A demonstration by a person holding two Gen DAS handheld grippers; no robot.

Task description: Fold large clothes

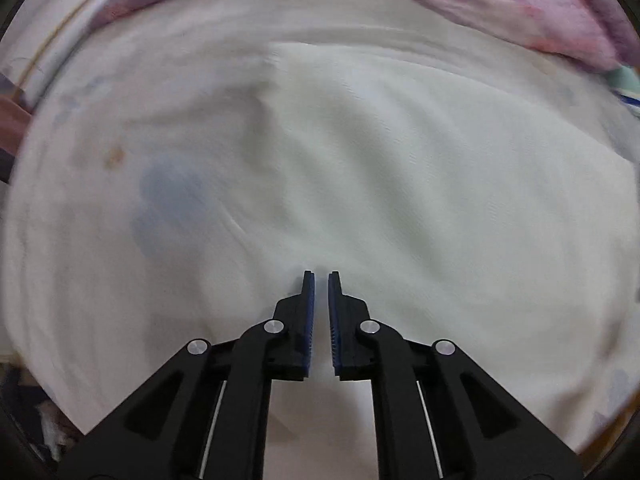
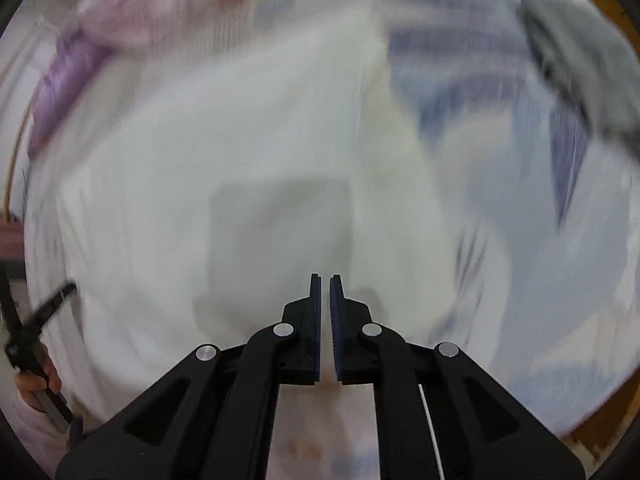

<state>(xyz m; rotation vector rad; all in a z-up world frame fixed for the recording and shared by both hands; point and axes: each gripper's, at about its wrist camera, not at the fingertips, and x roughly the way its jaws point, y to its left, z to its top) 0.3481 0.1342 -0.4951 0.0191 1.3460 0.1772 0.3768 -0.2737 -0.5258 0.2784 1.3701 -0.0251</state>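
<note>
Across a pale bedsheet [image 1: 100, 280] lies the white garment [image 1: 400, 168], spread flat and already folded at least once, its straight folded edge running from the upper middle of the left wrist view down toward the right. A faint blue print [image 1: 168, 200] and a small brownish spot [image 1: 115, 156] show on the cloth to the left of that edge; whether they belong to the sheet or the garment cannot be told. Beyond the white cloth, a pink and purple quilt [image 1: 500, 4] is bunched along the far side. Just over the garment hangs the left gripper [image 1: 321, 280], its two blue-padded fingers [image 1: 309, 320] drawn nearly together with only a thin slit between them and nothing caught there. From the right wrist view everything is heavily smeared by motion blur, yet the same white garment [image 2: 240, 160] fills the middle, with blue-striped fabric [image 2: 500, 100] to its right and a dark grey cloth [image 2: 580, 60] at the upper right corner. Over the garment's near part the right gripper [image 2: 325, 282] likewise has its fingers almost touching, a narrow gap left, holding nothing. At the left rim of that view a hand [image 2: 34, 384] grips the black handle of the other tool.
</note>
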